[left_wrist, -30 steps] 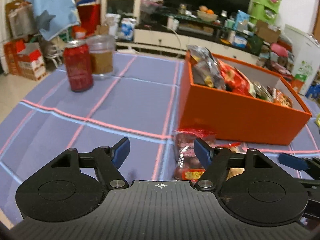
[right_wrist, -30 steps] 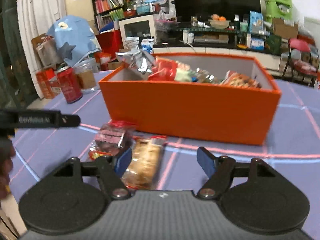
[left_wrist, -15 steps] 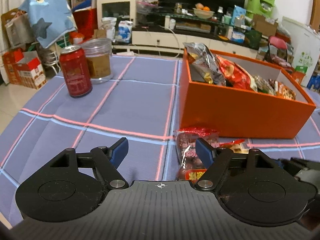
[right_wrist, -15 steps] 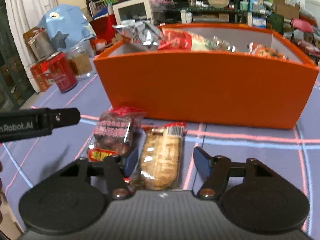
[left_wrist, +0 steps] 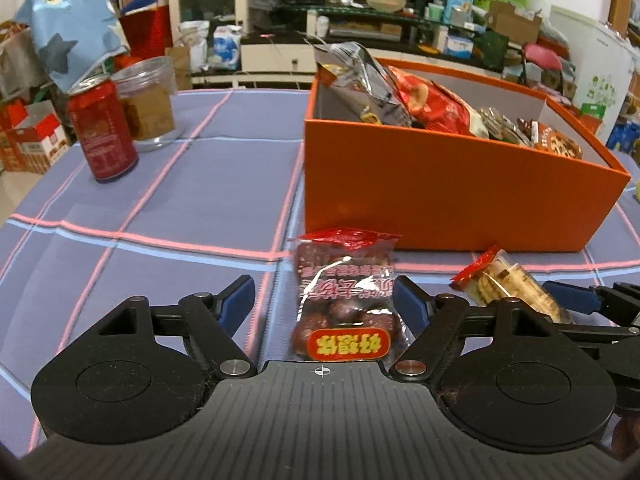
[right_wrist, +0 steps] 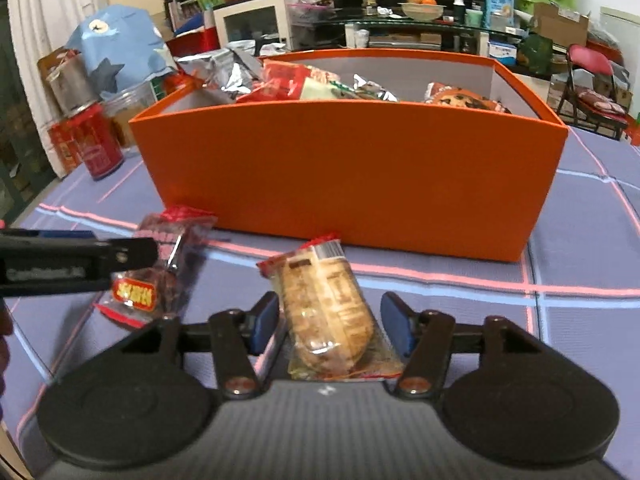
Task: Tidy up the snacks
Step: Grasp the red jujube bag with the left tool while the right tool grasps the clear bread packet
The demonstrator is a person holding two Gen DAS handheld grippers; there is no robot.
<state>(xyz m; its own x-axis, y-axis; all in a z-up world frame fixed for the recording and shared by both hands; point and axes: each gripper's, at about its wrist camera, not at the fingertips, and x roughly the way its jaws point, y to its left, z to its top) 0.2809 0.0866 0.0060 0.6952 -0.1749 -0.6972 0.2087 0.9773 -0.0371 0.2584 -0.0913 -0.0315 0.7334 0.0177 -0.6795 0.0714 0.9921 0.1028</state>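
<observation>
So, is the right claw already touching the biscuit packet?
Apart. In the right wrist view the biscuit packet lies between the blue pads of the right claw, and tablecloth shows as a gap on each side of it.

Left gripper point(left_wrist: 324, 300) is straddling a red-topped snack packet point(left_wrist: 346, 296), jaws apart, lying before an orange box point(left_wrist: 452, 196).

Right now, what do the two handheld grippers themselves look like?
Both match. The left gripper has a matte black ribbed body marked with a small white crosshair, two round black discs, silver pivot pins and slim black linkage arms ending in blue finger pads. The right gripper has the same build. In the right wrist view, blurred white lettering runs along the left gripper's side. No cables or sleeves show.
</observation>
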